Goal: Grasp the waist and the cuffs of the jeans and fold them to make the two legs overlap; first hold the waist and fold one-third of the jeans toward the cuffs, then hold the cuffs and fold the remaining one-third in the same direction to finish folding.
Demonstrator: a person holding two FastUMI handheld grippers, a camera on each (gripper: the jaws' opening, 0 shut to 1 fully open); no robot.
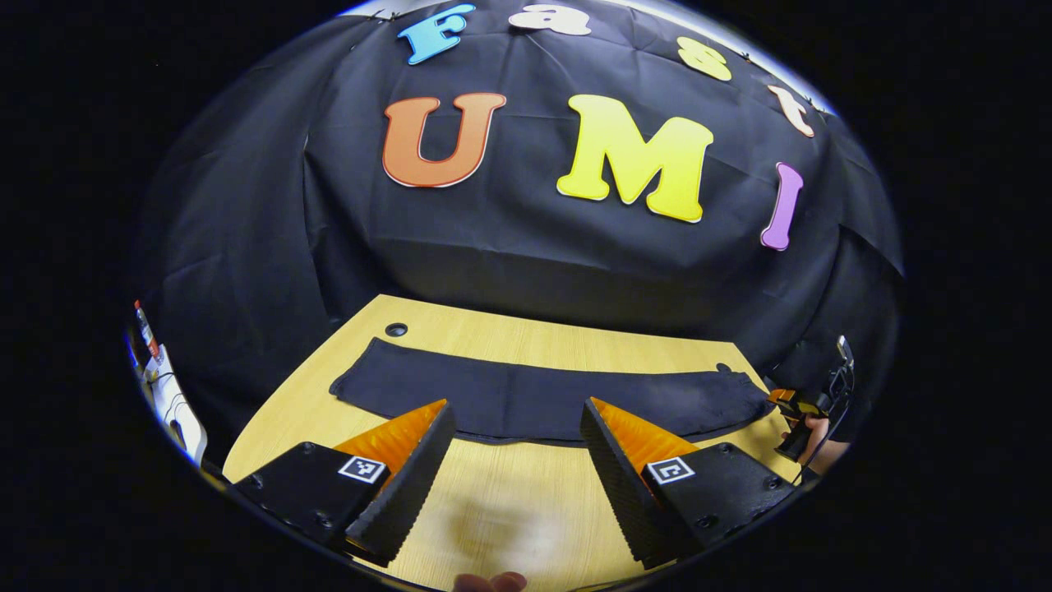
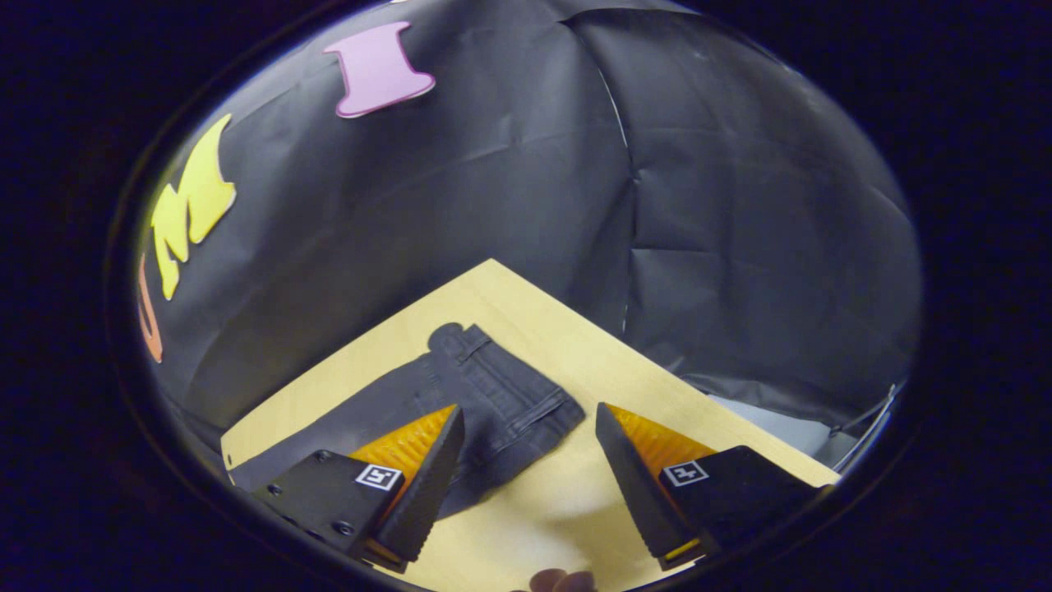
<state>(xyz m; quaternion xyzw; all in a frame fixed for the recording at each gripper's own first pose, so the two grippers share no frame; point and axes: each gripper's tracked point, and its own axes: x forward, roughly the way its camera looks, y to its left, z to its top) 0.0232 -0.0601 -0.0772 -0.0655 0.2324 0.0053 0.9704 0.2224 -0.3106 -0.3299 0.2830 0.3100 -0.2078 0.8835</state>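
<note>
A light yellow wood-grain table (image 1: 509,510) filled the lower middle of the left gripper view, with a small round dark hole (image 1: 396,330) near its far left corner. A pair of dark, nearly black denim jeans (image 1: 526,399) lay flat across it, stretched left to right, waist (image 2: 501,395) at the right end.

Nothing legible apart from the wall

Small black-and-white square marker tags (image 1: 362,469) are sitting on the gripper fingers (image 1: 411,477), but they are showing block patterns, not words or numbers.
</note>
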